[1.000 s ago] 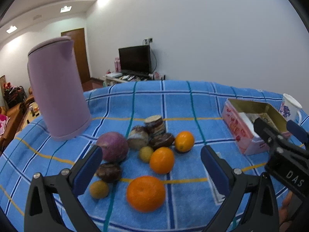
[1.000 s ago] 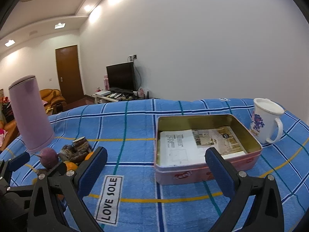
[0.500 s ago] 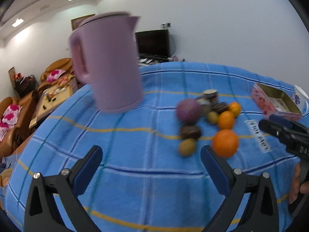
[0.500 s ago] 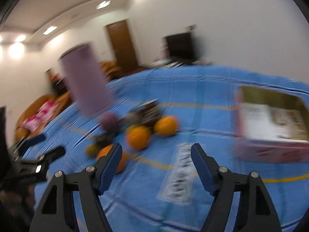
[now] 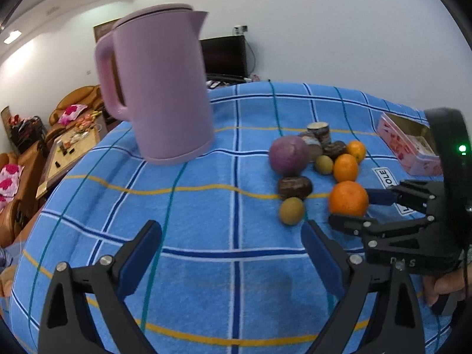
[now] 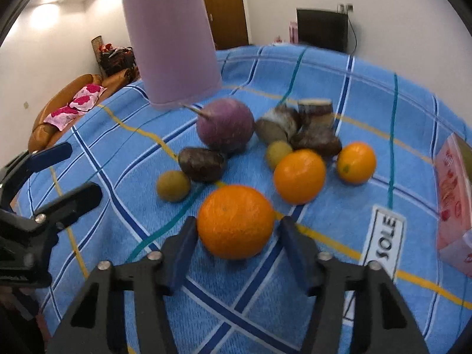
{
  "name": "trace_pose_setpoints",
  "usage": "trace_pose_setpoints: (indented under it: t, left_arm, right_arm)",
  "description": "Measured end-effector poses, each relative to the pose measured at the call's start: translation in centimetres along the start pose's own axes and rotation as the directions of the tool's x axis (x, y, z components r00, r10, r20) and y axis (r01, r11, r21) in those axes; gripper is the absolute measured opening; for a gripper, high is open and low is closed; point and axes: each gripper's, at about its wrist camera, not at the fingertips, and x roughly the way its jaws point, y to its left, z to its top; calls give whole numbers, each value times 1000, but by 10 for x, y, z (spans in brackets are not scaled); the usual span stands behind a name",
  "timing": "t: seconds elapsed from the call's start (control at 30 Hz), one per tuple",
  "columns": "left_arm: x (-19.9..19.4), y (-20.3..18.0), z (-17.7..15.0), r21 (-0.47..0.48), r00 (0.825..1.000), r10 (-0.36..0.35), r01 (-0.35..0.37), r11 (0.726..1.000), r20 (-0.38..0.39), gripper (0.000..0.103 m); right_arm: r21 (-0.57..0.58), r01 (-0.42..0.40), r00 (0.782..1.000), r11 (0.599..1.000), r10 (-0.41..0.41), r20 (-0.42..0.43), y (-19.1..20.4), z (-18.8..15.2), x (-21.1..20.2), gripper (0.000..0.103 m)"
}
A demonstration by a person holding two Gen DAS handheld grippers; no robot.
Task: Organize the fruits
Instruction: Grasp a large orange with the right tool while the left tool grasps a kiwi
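A pile of fruit lies on the blue checked cloth: a big orange [image 6: 235,221], two smaller oranges [image 6: 299,176] [image 6: 356,162], a purple round one [image 6: 225,126], a dark brown one [image 6: 201,164], two small yellow-green ones [image 6: 173,186] and brown cut pieces [image 6: 314,126]. My right gripper [image 6: 236,236] is open with its fingers on either side of the big orange [image 5: 348,198], apart from it. My left gripper [image 5: 231,250] is open and empty over bare cloth, left of the pile.
A tall lilac kettle [image 5: 159,88] stands behind the fruit on the left. A pink tin box [image 5: 408,144] lies at the far right, beside a "LOVE SOLE" label [image 6: 383,242] on the cloth. The table edge drops off at the left toward sofas.
The right gripper has swung left from the tin to the fruit and narrowed around the big orange. The left gripper has moved left, off the pile.
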Motion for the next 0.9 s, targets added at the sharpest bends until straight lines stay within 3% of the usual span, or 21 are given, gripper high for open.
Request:
trace_pose_setpoints:
  t: [0.13,0.23,0.43,0.5,0.7,0.9]
  left_arm:
    - [9,-12,8,13,999,-41,41,999,-17,94]
    - [22,-22,14,14,995,-90,91,996,-51,84]
    - [60,-45,17,16,975,-162,167,986,-154,52]
    - [69,-48,16,11,971,-162,166,986,-178,45]
    - [71,-50,19,22,979,-136,140,990,-154,29]
    - [64,-42,15,-6,975,-169,170,985,-145,28]
  right_arm:
    - [26,-13,1000,1000,13,11,-10,-3,-7,50]
    - [73,-17,999,997,14,53,-28,-8,-24,50]
    - [184,-6,989,983,-22,148,-69,-15,-52,50]
    - [212,-4,987,977,-31,161,-79,-13,-56,50]
    - [235,8,982,972,-52,180,-87,-13,-61,50]
    - [251,15,977,968,-67,201,-92,-15,-68,50]
